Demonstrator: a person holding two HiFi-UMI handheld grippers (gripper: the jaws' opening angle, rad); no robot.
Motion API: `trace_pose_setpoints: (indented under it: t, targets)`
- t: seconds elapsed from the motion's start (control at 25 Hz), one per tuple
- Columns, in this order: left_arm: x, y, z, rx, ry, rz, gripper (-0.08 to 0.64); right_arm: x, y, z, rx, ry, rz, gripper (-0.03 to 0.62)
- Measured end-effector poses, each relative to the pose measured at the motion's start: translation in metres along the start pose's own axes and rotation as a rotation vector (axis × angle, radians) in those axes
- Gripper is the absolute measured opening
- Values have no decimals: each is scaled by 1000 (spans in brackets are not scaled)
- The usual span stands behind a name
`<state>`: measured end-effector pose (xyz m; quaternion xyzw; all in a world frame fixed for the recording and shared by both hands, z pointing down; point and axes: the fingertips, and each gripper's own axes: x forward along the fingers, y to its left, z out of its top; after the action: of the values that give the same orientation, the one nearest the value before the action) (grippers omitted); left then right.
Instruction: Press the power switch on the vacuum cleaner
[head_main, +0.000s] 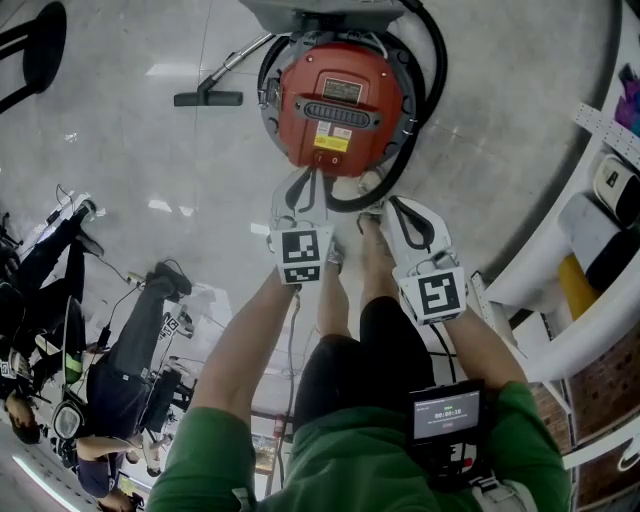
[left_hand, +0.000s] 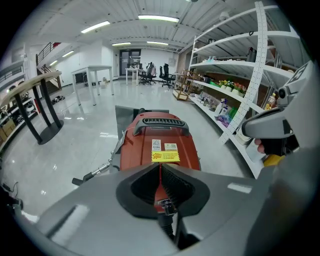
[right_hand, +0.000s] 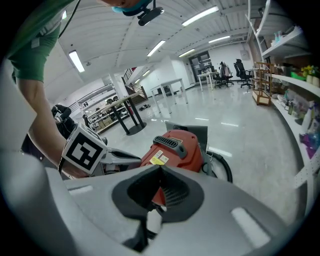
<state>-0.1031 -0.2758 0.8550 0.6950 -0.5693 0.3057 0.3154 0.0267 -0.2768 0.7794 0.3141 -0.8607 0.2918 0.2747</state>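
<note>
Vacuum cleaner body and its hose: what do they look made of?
Vacuum cleaner body: probably glossy red moulded plastic, given its smooth sheen and rounded edges. Hose: apparently matte black flexible plastic or rubber, since it curves in a loop.

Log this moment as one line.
left gripper: shut, empty | right gripper: shut, empty | vacuum cleaner: red, on floor ahead | phase: approach
</note>
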Motion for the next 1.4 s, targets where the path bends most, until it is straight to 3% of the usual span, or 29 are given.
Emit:
trace_pose_setpoints:
  t: [1.4]
  targets:
    - [16,2,-9,-10,25,-57,37,8,-7,-13,28,32,9,2]
